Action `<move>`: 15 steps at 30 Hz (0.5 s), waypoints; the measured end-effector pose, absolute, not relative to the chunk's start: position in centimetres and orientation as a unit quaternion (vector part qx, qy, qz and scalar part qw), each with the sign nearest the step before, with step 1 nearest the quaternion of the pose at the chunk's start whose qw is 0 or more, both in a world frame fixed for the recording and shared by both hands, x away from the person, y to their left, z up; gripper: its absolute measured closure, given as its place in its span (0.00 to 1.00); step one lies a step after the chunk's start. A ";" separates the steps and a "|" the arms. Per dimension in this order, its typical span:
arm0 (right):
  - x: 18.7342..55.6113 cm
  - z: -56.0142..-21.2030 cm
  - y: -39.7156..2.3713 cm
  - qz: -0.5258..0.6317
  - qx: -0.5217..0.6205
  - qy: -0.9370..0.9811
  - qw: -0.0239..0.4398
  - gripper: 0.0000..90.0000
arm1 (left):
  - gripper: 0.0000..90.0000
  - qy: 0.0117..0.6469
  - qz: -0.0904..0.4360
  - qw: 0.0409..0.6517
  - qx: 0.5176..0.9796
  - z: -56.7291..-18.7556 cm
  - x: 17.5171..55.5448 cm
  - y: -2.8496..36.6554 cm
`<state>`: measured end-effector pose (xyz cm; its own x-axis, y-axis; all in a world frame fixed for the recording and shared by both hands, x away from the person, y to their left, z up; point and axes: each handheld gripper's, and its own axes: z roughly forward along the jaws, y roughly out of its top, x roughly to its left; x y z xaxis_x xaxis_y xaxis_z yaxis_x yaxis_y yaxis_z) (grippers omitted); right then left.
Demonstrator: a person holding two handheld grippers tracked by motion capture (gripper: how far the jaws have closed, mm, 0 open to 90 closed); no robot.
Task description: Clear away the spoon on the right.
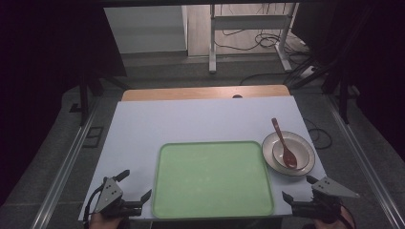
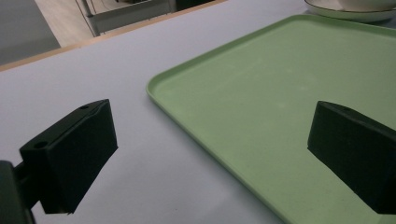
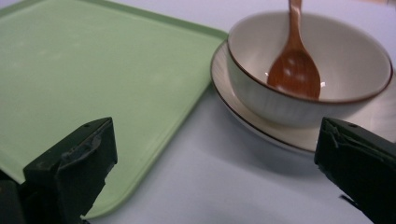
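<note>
plain green tray (image 1: 212,179), unmarked bowl (image 3: 327,60), wooden spoon (image 3: 294,65)

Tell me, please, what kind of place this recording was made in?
Probably a lab or test room set up for recording, not a home. The table stands between dark curtains, loose cables lie on the floor behind it beside a metal frame, and rails run along the floor.

Green tray (image 1: 213,180) bare mid-table, bowl (image 1: 292,155) with spoon (image 1: 284,143) on plate (image 1: 269,155) blocking right, apparently touching tray
</note>
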<state>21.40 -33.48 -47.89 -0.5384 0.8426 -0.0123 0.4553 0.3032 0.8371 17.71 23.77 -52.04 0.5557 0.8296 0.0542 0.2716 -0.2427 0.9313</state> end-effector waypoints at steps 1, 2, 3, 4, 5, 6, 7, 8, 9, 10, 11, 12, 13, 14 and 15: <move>21.5 -47.9 -33.7 0.421 0.424 0.769 0.228 0.00 | 0.01 0.375 0.286 0.488 0.735 -52.0 17.7 23.8; 21.5 -47.9 -33.7 0.425 0.425 0.765 0.229 0.00 | 0.01 0.375 0.286 0.488 0.735 -52.0 17.7 23.8; 21.4 -47.8 -33.8 0.425 0.427 0.764 0.233 0.00 | 0.01 0.375 0.286 0.489 0.734 -52.0 17.7 23.8; 21.4 -47.8 -33.8 0.424 0.427 0.762 0.236 0.00 | 0.01 0.374 0.286 0.488 0.735 -52.0 17.7 23.8; 21.3 -47.7 -33.8 0.424 0.428 0.761 0.241 0.00 | 0.01 0.374 0.286 0.488 0.735 -52.0 17.7 23.8; 21.3 -47.7 -33.8 0.425 0.430 0.759 0.244 0.00 | 0.01 0.373 0.287 0.488 0.735 -52.0 17.7 23.7; 21.3 -47.7 -33.8 0.425 0.430 0.758 0.245 0.00 | 0.01 0.372 0.287 0.487 0.736 -52.0 17.7 23.7; 21.3 -47.7 -33.8 0.425 0.431 0.758 0.244 0.00 | 0.01 0.373 0.287 0.487 0.736 -52.0 17.7 23.7; 21.4 -47.8 -33.8 0.423 0.433 0.758 0.242 0.00 | 0.01 0.373 0.287 0.487 0.736 -52.0 17.7 23.7; 21.4 -47.8 -33.8 0.422 0.434 0.759 0.242 0.00 | 0.01 0.373 0.286 0.486 0.736 -52.0 17.7 23.7; 21.4 -47.8 -33.8 0.420 0.434 0.759 0.242 0.00 | 0.01 0.374 0.286 0.486 0.736 -52.0 17.7 23.7; 21.4 -47.8 -33.8 0.420 0.435 0.759 0.242 0.00 | 0.01 0.374 0.287 0.486 0.736 -52.0 17.7 23.7; 21.4 -47.8 -33.8 0.420 0.435 0.759 0.242 0.00 | 0.01 0.374 0.287 0.486 0.736 -52.0 17.7 23.7; 21.4 -47.8 -33.8 0.420 0.435 0.759 0.242 0.00 | 0.01 0.374 0.287 0.485 0.736 -52.0 17.7 23.7; 21.4 -47.8 -33.8 0.420 0.435 0.759 0.242 0.00 | 0.01 0.374 0.287 0.485 0.736 -52.0 17.7 23.7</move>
<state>21.43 -33.81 -47.82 -0.5040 0.8637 -0.0018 0.4568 0.2684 0.8481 17.72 23.69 -52.03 0.5558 0.8292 0.0590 0.2728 -0.2489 0.9293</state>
